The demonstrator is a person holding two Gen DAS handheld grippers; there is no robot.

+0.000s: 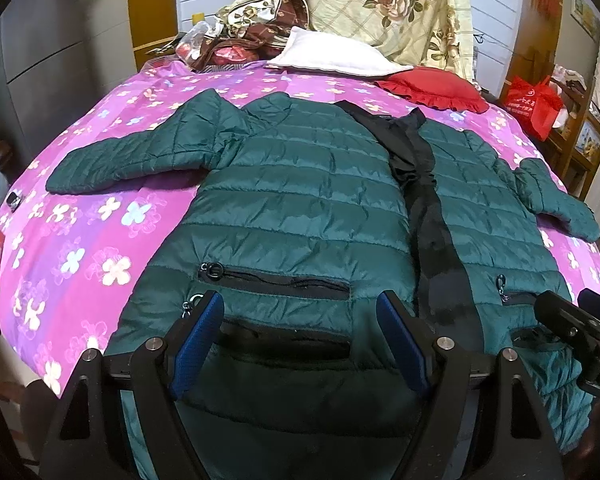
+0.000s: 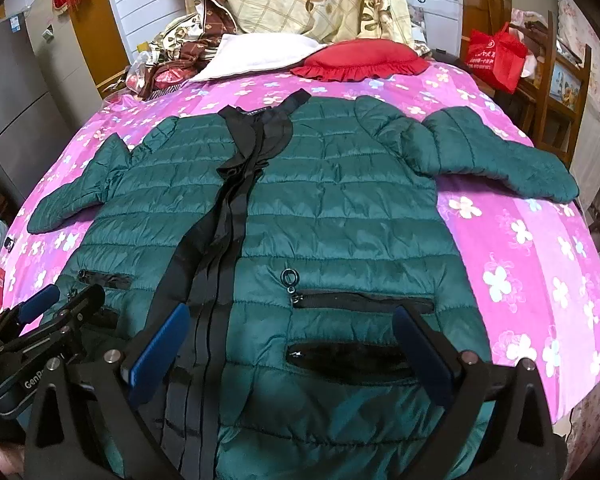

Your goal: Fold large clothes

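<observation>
A dark green quilted puffer jacket (image 1: 300, 184) lies front up on the pink flowered bedspread (image 1: 100, 216), with its black zipper strip down the middle and both sleeves spread out. It also shows in the right wrist view (image 2: 340, 200). My left gripper (image 1: 300, 336) is open over the jacket's left hem, just below a zipped pocket (image 1: 276, 280). My right gripper (image 2: 292, 352) is open over the right hem, below the other pocket (image 2: 360, 300). Each gripper shows at the edge of the other's view, the right one (image 1: 576, 320) and the left one (image 2: 60, 312).
A white pillow (image 1: 332, 56) and a red frilled cushion (image 1: 432, 88) lie at the head of the bed, with a floral quilt (image 1: 388, 8) piled behind. A red bag (image 1: 532, 100) sits on wooden furniture at the right. A grey cabinet (image 1: 40, 40) stands left.
</observation>
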